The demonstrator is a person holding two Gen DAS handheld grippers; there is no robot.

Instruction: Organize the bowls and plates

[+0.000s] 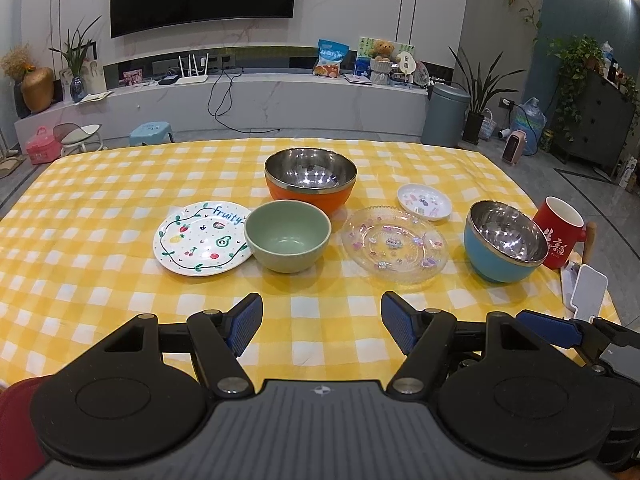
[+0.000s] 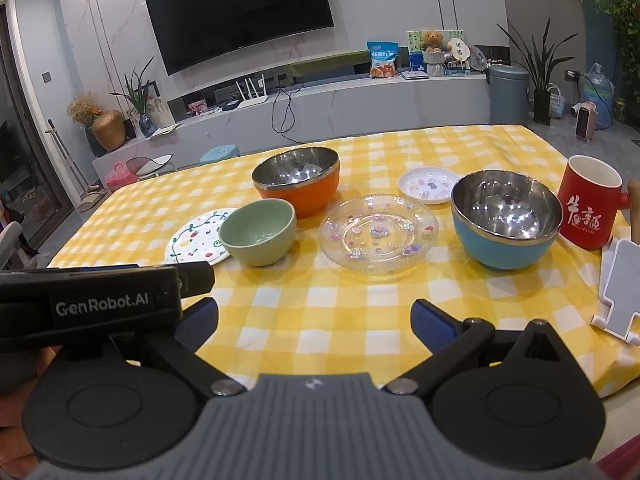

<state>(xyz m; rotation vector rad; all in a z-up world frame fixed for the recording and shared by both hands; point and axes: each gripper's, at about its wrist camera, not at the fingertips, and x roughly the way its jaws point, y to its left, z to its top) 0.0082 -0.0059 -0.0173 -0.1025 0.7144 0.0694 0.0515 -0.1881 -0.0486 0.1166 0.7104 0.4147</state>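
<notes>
On the yellow checked tablecloth [image 1: 120, 280] lie a white fruit-print plate [image 1: 202, 239], a green bowl [image 1: 287, 242], an orange steel-lined bowl [image 1: 311, 180], a clear glass plate [image 1: 394, 245], a small white dish [image 1: 425, 201] and a blue steel-lined bowl [image 1: 505, 241]. My left gripper [image 1: 322, 326] hangs open over the near cloth, short of the green bowl, with nothing between its blue pads. My right gripper [image 2: 314, 326] is also open and empty, in front of the glass plate [image 2: 378, 236] and the blue bowl [image 2: 506, 220]. The green bowl [image 2: 258, 232] overlaps the fruit plate [image 2: 196, 242] in the right wrist view.
A red mug [image 1: 558, 236] stands at the table's right edge beside a white phone stand [image 2: 618, 288]. The left gripper's body [image 2: 104, 300] crosses the left of the right wrist view. Beyond the table are a TV wall, a low marble shelf, a grey bin [image 1: 446, 114] and plants.
</notes>
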